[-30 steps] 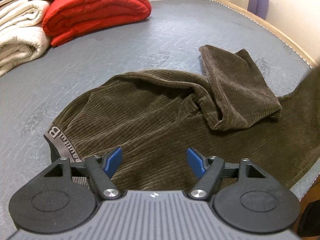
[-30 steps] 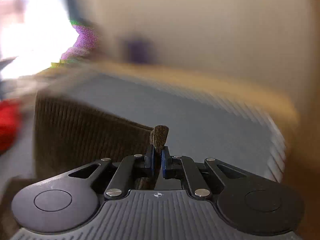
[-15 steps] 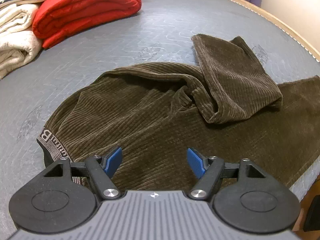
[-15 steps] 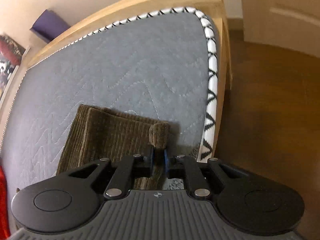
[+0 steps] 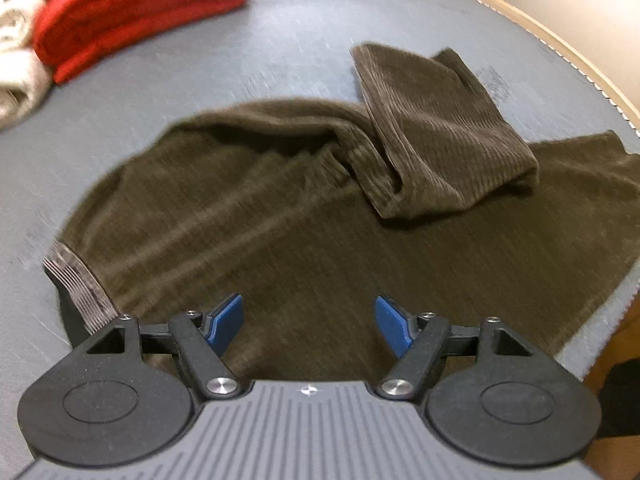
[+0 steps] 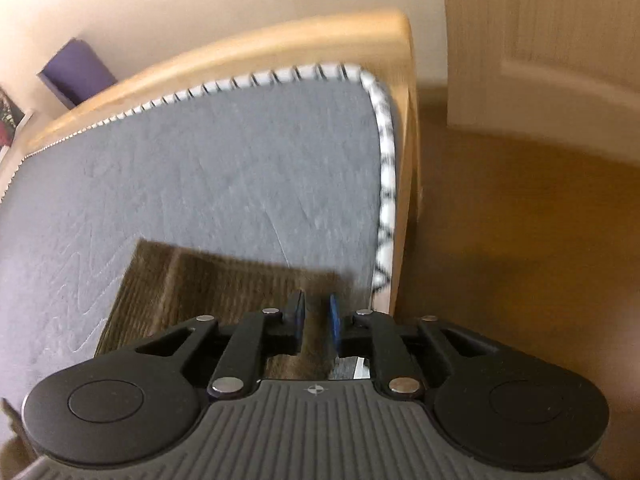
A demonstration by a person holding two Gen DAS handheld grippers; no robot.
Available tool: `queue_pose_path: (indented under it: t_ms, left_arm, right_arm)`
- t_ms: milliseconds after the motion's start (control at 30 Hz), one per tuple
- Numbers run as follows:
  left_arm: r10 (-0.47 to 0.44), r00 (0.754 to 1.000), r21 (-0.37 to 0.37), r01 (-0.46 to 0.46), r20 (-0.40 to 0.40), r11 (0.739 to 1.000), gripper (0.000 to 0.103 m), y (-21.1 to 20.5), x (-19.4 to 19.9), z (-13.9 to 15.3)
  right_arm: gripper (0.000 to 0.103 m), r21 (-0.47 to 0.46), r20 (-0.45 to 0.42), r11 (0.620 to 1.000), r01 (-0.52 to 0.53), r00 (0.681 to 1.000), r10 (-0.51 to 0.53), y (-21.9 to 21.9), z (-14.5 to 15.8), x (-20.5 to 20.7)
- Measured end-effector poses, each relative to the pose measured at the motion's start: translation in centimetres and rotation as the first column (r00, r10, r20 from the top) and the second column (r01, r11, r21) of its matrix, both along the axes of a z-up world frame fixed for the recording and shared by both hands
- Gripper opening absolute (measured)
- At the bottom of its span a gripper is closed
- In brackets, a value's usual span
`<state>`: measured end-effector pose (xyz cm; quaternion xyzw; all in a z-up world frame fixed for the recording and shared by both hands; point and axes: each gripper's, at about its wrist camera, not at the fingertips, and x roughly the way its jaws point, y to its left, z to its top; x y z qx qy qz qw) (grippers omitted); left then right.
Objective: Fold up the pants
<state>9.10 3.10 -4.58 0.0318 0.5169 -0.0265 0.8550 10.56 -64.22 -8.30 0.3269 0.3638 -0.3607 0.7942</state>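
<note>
Dark brown corduroy pants lie spread on the grey mattress. The grey waistband is at the left. One leg is folded back over the middle, the other runs to the right edge. My left gripper is open and empty just above the pants near the waist. In the right wrist view the leg's end lies flat near the mattress corner. My right gripper is slightly open over it, jaws a small gap apart, holding nothing.
A folded red blanket and white towels lie at the far left of the mattress. A wooden bed frame borders the mattress. Brown floor and a door are to the right.
My right gripper has let go of the leg's end, which now lies flat on the mattress; its jaws have parted a little. My left gripper has shifted slightly over the pants, still open.
</note>
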Motion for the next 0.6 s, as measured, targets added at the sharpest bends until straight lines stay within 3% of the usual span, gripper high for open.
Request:
queue_pose_path:
  t_ms: [67, 167, 267, 333, 433, 600]
  left_arm:
    - [-0.001, 0.998, -0.053, -0.002, -0.057, 0.999, 0.078, 0.2, -0.4, -1.1]
    - [-0.03, 0.987, -0.08, 0.017, -0.16, 0.997, 0.078, -0.2, -1.3, -3.6]
    - [-0.066, 0.935, -0.077, 0.042, -0.348, 0.996, 0.08, -0.9, -2.9, -7.7]
    - [-0.123, 0.942, -0.015, 0.124, -0.313, 0.992, 0.084, -2.3, -3.8, -7.6]
    - [-0.101, 0.95, -0.028, 0.097, -0.295, 0.995, 0.083, -2.4, -3.7, -6.9]
    - [-0.097, 0.985, 0.035, 0.103, -0.144, 0.994, 0.084, -3.0, -2.6, -3.7]
  right_arm:
    - [0.015, -0.083, 0.013, 0.995, -0.052, 0.999, 0.053, 1.4, 1.1, 0.8]
    - [0.017, -0.108, 0.058, 0.981, -0.159, 0.985, 0.166, 3.5, 2.1, 1.9]
    - [0.026, -0.108, 0.111, 0.945, -0.308, 0.941, 0.319, 6.0, 2.3, 3.5]
    - [0.027, -0.117, 0.127, 0.912, -0.392, 0.905, 0.406, 8.0, 2.1, 4.9]
    - [0.029, -0.084, 0.149, 0.888, -0.453, 0.875, 0.461, 9.5, 1.7, 6.7]
    - [0.042, 0.011, 0.181, 0.912, -0.41, 0.898, 0.402, 10.1, -0.4, 9.9]
